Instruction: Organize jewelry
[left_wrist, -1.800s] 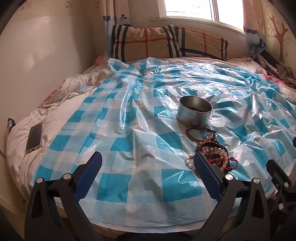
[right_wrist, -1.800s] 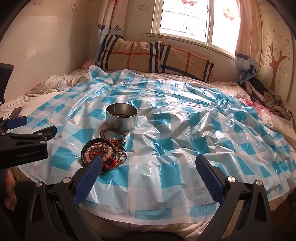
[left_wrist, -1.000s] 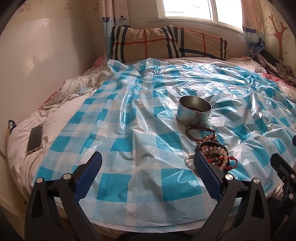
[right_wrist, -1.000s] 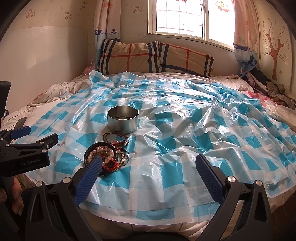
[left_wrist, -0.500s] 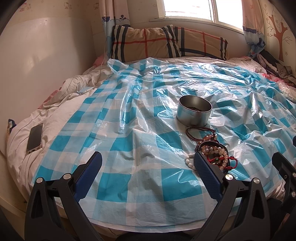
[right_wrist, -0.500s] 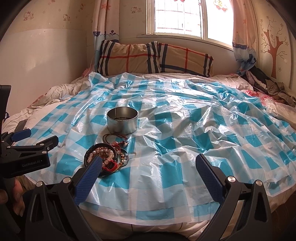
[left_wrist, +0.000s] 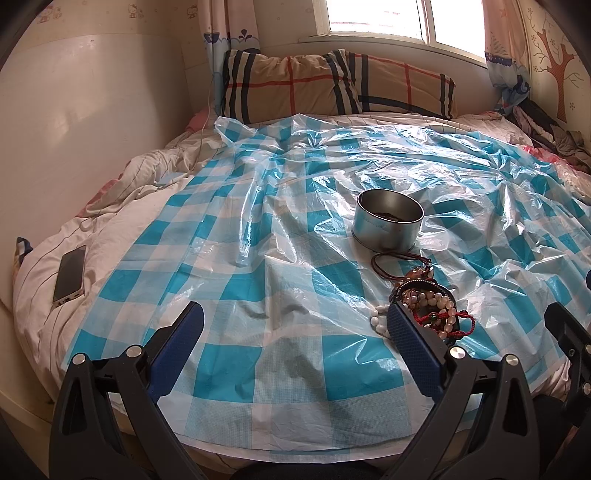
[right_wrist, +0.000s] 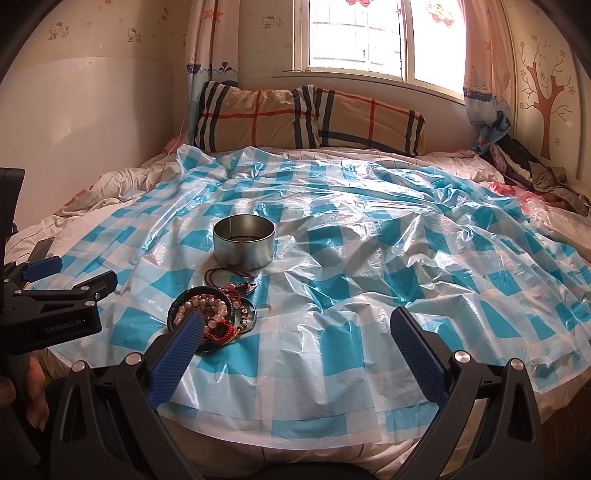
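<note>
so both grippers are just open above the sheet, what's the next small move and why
Probably bring the right gripper forward and left onto the bracelet pile. Both it and the left gripper are open and empty, the beads lie in a dark lid just beyond its left finger, and the round tin behind them stands open.

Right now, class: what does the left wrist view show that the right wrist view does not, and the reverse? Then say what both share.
Only the left wrist view shows the phone on the white bedding.

Only the right wrist view shows the window panes in full and the left gripper from outside.

Both show the metal tin, the jewelry pile nearer than it, the checked plastic sheet and the plaid pillows.
</note>
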